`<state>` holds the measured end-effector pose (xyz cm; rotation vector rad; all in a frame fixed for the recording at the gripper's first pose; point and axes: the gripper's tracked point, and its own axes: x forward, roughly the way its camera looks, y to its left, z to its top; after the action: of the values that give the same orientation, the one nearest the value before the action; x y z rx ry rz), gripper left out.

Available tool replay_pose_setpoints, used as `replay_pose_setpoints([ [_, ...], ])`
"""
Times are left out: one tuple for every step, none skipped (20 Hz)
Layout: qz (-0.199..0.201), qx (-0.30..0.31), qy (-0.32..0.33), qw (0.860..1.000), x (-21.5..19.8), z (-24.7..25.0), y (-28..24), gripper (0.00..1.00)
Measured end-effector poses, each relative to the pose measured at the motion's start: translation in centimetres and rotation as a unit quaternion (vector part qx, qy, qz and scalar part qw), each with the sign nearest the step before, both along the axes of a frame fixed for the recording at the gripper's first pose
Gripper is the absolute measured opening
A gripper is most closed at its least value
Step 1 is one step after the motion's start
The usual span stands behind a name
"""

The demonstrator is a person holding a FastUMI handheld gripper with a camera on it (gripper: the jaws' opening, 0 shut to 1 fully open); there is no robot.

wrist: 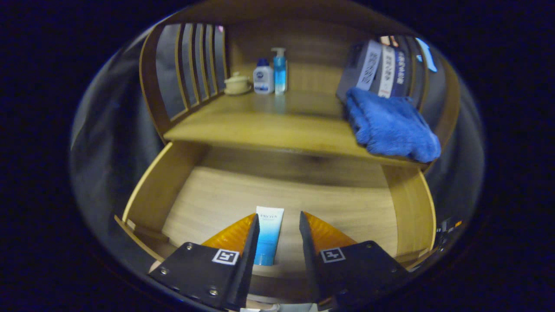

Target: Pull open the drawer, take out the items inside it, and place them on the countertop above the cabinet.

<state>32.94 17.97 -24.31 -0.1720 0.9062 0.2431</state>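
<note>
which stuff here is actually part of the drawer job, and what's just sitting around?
Job:
- open drawer
- blue-and-white tube, lying in it between the fingers
- countertop
- blue towel, on the countertop edge
- hand-held gripper, open

Just there:
- lidded cup
- white bottle
- blue pump bottle
- boxes

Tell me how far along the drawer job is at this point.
Done: the drawer is pulled open, and a blue towel already lies on the countertop. In hand: the open gripper hangs over a tube lying between its fingers, not gripped. Left: grasp the tube and set it on the countertop.
</note>
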Motion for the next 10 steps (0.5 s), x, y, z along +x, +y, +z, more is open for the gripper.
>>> replay_pose_setpoints([
  [0.008, -0.01, 0.031, 0.999, -0.3, -1.1, 0.1, 0.54],
  [0.012, -0.017, 0.056, 0.998, -0.4, -2.0, 0.5, 0.57],
  [0.017, -0.024, 0.083, 0.996, -0.6, -3.0, 0.7, 0.57],
  [0.023, -0.031, 0.109, 0.993, -0.8, -4.2, 1.0, 0.57],
  [0.026, -0.033, 0.133, 0.99, -1.1, -5.1, 1.3, 0.57],
  [0.023, -0.036, 0.152, 0.987, -1.3, -5.7, 1.5, 0.62],
  [0.022, -0.041, 0.17, 0.984, -1.6, -6.3, 1.3, 0.67],
  [0.022, -0.049, 0.185, 0.981, -1.7, -7.1, 1.2, 0.68],
  [0.022, -0.056, 0.197, 0.979, -1.8, -7.6, 1.0, 0.68],
  [0.024, -0.065, 0.209, 0.975, -2.1, -7.8, 0.9, 0.68],
])
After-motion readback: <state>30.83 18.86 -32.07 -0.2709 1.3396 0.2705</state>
